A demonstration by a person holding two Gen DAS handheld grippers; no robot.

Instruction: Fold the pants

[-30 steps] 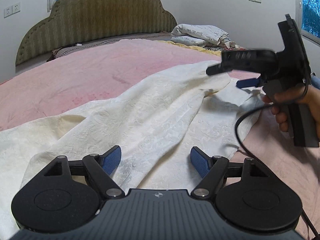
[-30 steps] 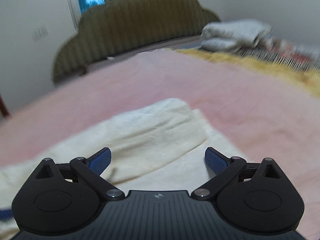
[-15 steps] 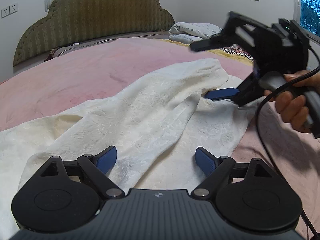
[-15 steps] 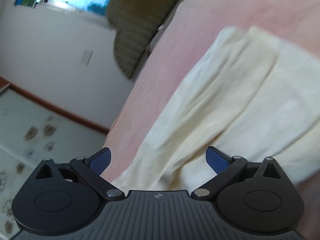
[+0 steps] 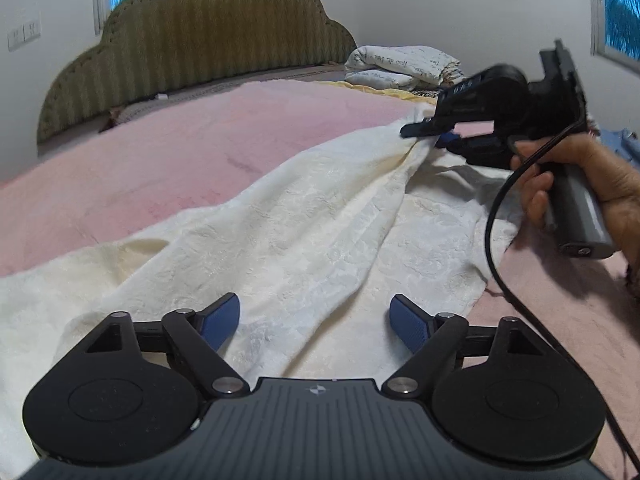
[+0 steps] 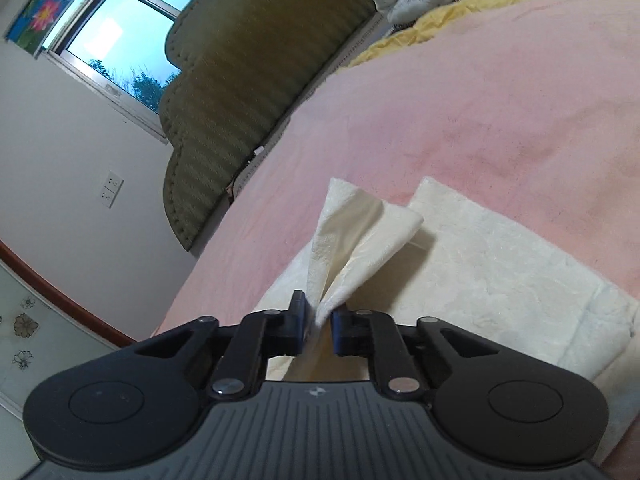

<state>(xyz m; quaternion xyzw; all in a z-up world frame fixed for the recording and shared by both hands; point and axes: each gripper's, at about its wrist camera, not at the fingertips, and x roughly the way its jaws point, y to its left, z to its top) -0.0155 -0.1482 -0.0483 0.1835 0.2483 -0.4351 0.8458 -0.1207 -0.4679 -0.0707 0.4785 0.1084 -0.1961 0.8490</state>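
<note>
Pink fleece bedspread (image 5: pixel 208 148) covers the bed, olive scalloped upholstered headboard (image 5: pixel 200 40) at the far end, folded white printed quilt (image 5: pixel 404 66) by it. Cream textured-fabric pants (image 5: pixel 304 240) lie spread across the bedspread, running from beneath the left gripper (image 5: pixel 316 318) out to the far hem, wrinkled and ridged along the middle. Judgement: light, soft, fully limp, no stiffness to carry a fold, so any lifted edge will droop and drag the layers under it; the woven surface looks grippy rather than slick, and it will cling a bit to the fleece. Right gripper (image 6: pixel 320 320) is clenched on a pinched corner of the far hem, cloth fanning out ahead of its jaws and raised off the lower layer. Left gripper is released, jaws wide, hovering low over the near part of the cloth, nothing held. Best holds, I'd say: hem corners and waistband edge, both layers pinched together; a one-layer pinch risks the leg opening up mid-fold.
</note>
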